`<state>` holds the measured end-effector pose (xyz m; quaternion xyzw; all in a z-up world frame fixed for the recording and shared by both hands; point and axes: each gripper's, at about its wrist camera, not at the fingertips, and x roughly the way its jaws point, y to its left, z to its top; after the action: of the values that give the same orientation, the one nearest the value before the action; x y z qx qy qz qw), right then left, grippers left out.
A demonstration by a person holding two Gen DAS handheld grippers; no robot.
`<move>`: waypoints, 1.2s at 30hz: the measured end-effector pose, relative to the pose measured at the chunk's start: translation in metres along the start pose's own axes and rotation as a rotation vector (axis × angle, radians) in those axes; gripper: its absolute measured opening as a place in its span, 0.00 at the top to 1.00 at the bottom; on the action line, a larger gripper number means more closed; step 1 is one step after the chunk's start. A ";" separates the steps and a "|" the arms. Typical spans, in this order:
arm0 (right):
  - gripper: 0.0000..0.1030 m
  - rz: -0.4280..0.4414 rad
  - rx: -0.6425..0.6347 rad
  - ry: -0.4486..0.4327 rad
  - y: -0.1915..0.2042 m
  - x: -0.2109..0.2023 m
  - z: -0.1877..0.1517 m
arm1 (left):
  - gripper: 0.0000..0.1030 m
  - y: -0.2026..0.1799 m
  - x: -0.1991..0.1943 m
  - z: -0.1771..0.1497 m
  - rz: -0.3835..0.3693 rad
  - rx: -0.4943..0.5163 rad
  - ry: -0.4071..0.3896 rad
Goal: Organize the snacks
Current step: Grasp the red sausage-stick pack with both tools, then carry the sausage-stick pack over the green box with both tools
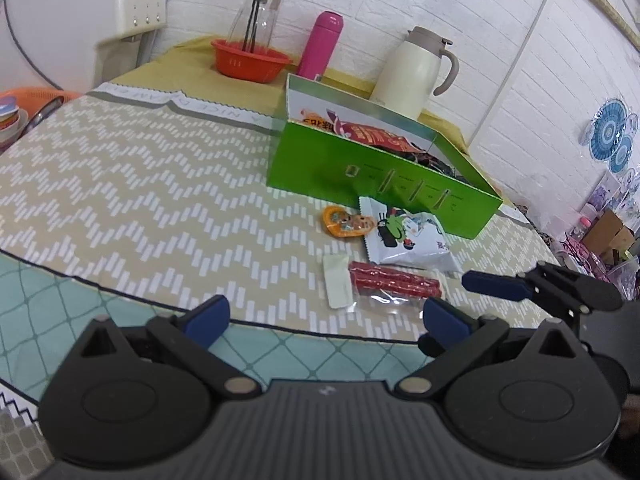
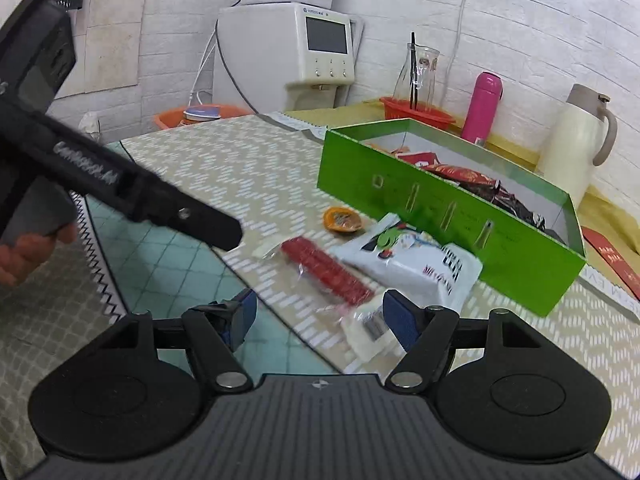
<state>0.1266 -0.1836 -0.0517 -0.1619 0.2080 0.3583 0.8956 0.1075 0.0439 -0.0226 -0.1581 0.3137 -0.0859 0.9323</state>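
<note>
A green box [image 1: 360,164] [image 2: 400,184] stands on the table with several snack packs inside. In front of it lie a white snack bag [image 1: 404,240] [image 2: 416,264], a small orange snack [image 1: 344,222] [image 2: 342,219] and a clear pack of red sticks [image 1: 394,284] [image 2: 326,270]. My left gripper [image 1: 326,318] is open and empty, just short of the red stick pack. My right gripper [image 2: 320,316] is open and empty, its fingers around the near end of that pack. The right gripper's fingers [image 1: 496,284] show in the left wrist view beside the pack.
An orange basket [image 1: 250,60] with a glass carafe, a pink bottle [image 1: 320,46] and a cream thermos jug [image 1: 416,68] stand behind the box by the wall. A water dispenser [image 2: 304,48] stands at the far left. The left gripper's body [image 2: 120,184] crosses the right wrist view.
</note>
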 end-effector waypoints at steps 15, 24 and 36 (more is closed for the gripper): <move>0.00 0.070 0.099 0.070 0.019 -0.001 -0.020 | 0.13 -0.010 0.008 0.001 -0.114 -0.005 0.074; 0.01 -0.066 0.186 0.050 0.031 -0.010 -0.024 | 0.29 -0.042 0.039 0.001 -0.188 -0.007 0.174; 0.58 -0.050 0.182 0.012 0.031 -0.014 -0.023 | 0.71 -0.065 0.053 0.010 -0.124 0.100 0.112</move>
<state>0.0898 -0.1802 -0.0694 -0.0873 0.2407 0.3144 0.9141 0.1511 -0.0277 -0.0219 -0.1253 0.3503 -0.1678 0.9129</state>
